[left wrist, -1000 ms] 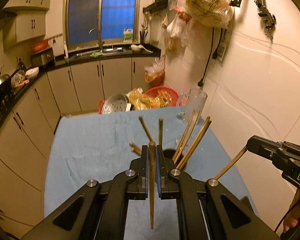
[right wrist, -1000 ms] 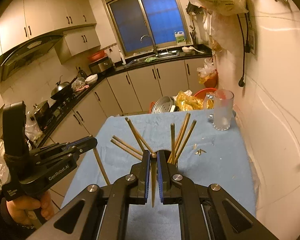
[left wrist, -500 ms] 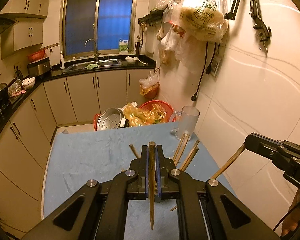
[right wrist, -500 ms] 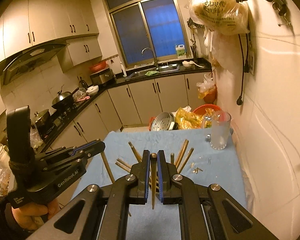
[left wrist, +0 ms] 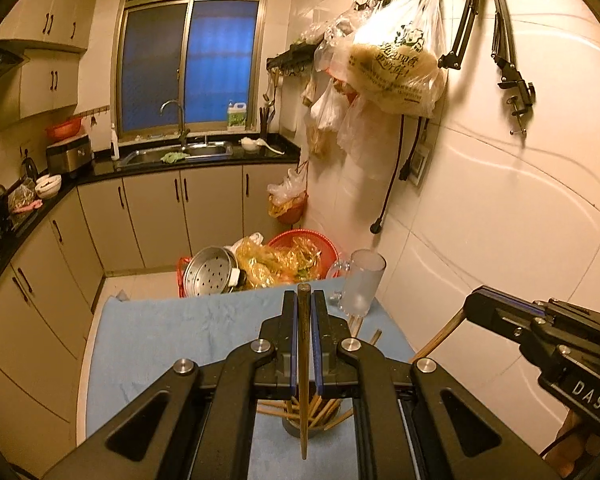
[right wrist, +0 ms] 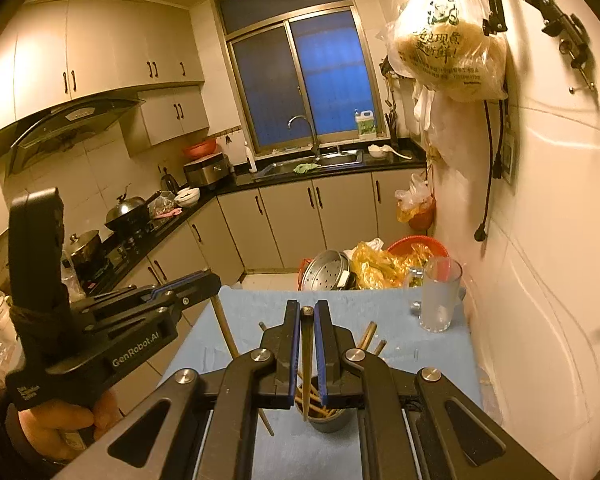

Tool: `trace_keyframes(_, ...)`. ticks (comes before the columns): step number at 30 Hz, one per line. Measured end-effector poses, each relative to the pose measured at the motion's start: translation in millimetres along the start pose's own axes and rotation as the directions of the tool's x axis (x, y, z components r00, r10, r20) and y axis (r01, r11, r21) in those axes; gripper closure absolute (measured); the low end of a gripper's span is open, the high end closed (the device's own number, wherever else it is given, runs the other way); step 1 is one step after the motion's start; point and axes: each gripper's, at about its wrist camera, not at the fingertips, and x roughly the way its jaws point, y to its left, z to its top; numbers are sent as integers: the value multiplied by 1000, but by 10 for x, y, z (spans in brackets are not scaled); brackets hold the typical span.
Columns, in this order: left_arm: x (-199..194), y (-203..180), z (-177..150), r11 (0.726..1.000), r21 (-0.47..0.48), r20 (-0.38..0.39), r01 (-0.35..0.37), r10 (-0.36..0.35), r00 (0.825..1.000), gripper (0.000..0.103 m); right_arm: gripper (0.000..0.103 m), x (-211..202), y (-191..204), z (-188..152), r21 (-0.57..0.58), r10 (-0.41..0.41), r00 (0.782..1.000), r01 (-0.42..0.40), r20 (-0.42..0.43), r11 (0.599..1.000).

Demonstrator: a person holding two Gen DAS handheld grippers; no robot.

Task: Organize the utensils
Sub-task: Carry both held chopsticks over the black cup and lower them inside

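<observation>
Wooden chopstick [left wrist: 303,360] clamped upright between left fingers [left wrist: 289,344], seemingly above holder [left wrist: 296,429]

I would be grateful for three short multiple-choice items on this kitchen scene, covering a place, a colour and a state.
1. Where does the glass mug stand?
A. at the table's far corner by the wall
B. in the sink
C. on the stove

2. What colour is the cloth on the table?
A. red
B. blue
C. green

3. What is the left tool doing?
A. gaping empty
B. clamping a spoon
C. clamping a chopstick

Key: 1 A, it sits on the cloth beside the tiles. 2 B, plainly blue. 3 C, a wooden stick runs between its pads.
</observation>
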Motion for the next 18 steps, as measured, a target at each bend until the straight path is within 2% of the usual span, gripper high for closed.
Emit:
trace_keyframes(7,163,-14,100,1000,-10,13,6,-6,1000,96,95,158,-30,59,-14,-13,1000,12,-7,1000)
trace_keyframes(18,466,62,43,999,-29,1,20,-20,1000,96,95,483,-193,-20,1,-36,997,37,-63,999)
